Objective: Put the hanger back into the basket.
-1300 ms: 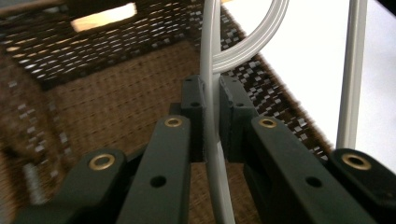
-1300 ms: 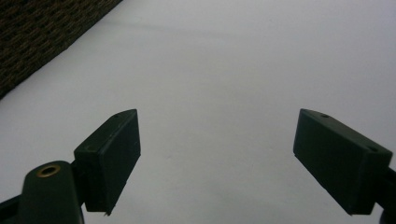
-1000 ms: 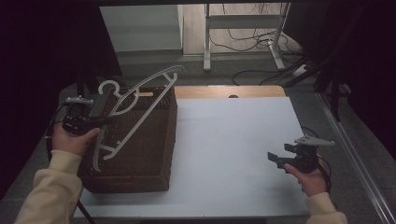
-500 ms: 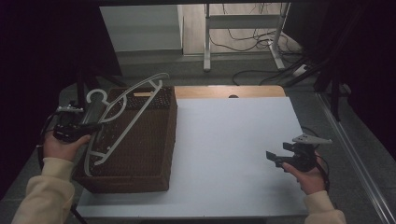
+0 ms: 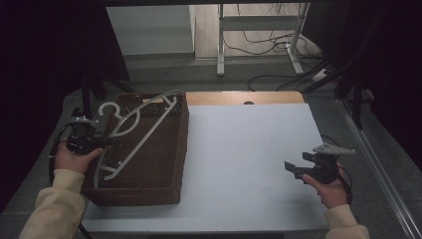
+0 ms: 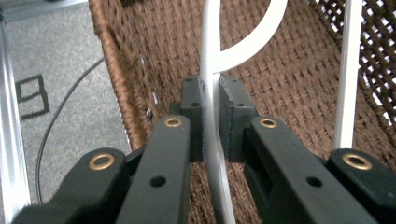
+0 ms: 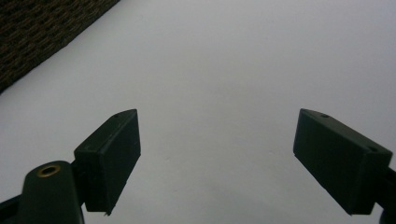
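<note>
Left gripper (image 6: 211, 116): jaws clamped on the thin white bar of the hanger (image 5: 137, 134), pads squeezing it from both sides just below where the hook curve branches off; grip looks centred on the rod, no visible slip. Right gripper (image 7: 217, 161): jaws wide apart, nothing between them, hovering over bare white table (image 5: 249, 164), well apart from the work.

Hanger lies tilted across the top of the brown wicker basket (image 5: 164, 194), hook end near the left hand (image 5: 74, 157), far end reaching over the basket's back rim; looks raised rather than settled inside.

Progress, my read: grasp done, hanger in transit over the basket; whether it's going in or coming out I can't tell; placement and release left.

Clearance: hanger is long against the basket opening, ends close to the rims, snag risk on the weave; table's left edge just beside the basket; plenty of open room to the right.
</note>
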`<state>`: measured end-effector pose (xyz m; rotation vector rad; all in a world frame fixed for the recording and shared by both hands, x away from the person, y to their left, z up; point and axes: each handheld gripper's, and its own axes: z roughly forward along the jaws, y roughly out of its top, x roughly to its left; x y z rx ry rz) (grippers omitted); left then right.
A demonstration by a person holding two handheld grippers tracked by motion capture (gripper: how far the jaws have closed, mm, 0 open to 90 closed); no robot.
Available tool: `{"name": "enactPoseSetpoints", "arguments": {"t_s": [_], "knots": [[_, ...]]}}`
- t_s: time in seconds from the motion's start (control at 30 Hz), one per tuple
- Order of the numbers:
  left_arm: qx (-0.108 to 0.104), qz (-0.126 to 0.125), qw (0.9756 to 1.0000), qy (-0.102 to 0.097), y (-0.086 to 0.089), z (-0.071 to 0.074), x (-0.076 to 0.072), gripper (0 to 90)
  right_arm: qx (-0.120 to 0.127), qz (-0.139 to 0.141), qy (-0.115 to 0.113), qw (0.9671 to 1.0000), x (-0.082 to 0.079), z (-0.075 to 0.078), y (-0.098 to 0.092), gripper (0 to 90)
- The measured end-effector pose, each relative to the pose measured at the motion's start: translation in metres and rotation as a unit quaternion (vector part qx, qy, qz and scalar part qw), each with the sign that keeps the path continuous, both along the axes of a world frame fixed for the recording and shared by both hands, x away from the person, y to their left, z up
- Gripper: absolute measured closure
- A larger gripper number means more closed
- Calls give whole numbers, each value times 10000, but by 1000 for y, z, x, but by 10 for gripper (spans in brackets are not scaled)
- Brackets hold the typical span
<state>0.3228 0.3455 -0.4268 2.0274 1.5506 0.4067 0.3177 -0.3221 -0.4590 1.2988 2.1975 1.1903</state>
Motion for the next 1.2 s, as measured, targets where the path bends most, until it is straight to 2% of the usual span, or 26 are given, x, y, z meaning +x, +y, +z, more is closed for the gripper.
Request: {"name": "enactPoseSetpoints", "arguments": {"t_s": [0.07,0.13,0.17,0.27,0.3,0.33,0.4,0.43,0.47,0.5,0.53,0.6,0.63,0.67,0.73,0.77,0.93,0.97,1.0,1.03,1.1,1.2], "knots": [[-18,-11,10000,64,2,-3,0,815,-8,2,11,10000,0,0,1,145],[-28,-221,9997,41,2,-6,0,806,-15,7,14,10000,0,0,1,145],[44,-318,9995,57,0,-7,1,744,-18,7,16,10000,0,0,1,145],[141,-357,9993,26,-6,-6,1,433,-18,1,17,10000,1,0,1,145],[137,-344,9993,45,-9,-4,2,433,-18,1,17,10000,1,0,1,145],[129,-404,9991,-23,-14,0,1,306,-17,10,12,10000,0,0,2,145],[106,-436,9989,-98,-17,3,-1,273,-20,10,4,10000,0,0,2,145],[-11,-555,9981,-253,-24,9,-5,261,-10,12,-2,10000,0,0,1,145],[-62,-633,9974,-328,-29,12,-7,259,-1,7,5,10000,0,1,1,145],[-62,-633,9974,-328,-29,12,-7,257,13,1,10,10000,0,1,1,146],[-133,-815,9957,-430,-39,17,-12,252,45,13,2,10000,0,1,1,145],[-247,-1005,9933,-514,-49,21,-17,252,98,22,10,9999,-1,2,1,144],[-247,-1005,9933,-514,-49,21,-17,252,98,22,10,9999,-1,2,1,144],[-373,-1147,9909,-594,-59,23,-22,252,91,42,-8,9999,-2,3,2,143],[-431,-1332,9880,-655,-71,24,-29,252,94,61,-8,9999,-2,4,3,143],[-431,-1332,9880,-655,-71,24,-29,253,94,61,-8,9999,-2,4,3,143],[-640,-1535,9835,-707,-92,20,-43,251,47,100,-5,9999,-3,3,3,142],[-640,-1535,9835,-707,-92,20,-43,248,47,100,-5,9999,-3,3,3,142],[-675,-1578,9829,-670,-97,16,-49,244,43,109,13,9999,-4,3,3,142],[-675,-1578,9829,-670,-97,16,-49,239,33,126,9,9999,-4,3,3,142],[-774,-1631,9810,-715,-103,11,-60,237,12,186,16,9998,-5,3,4,142],[-903,-1637,9795,-755,-106,8,-66,235,-21,259,53,9996,-5,2,5,142]]}}
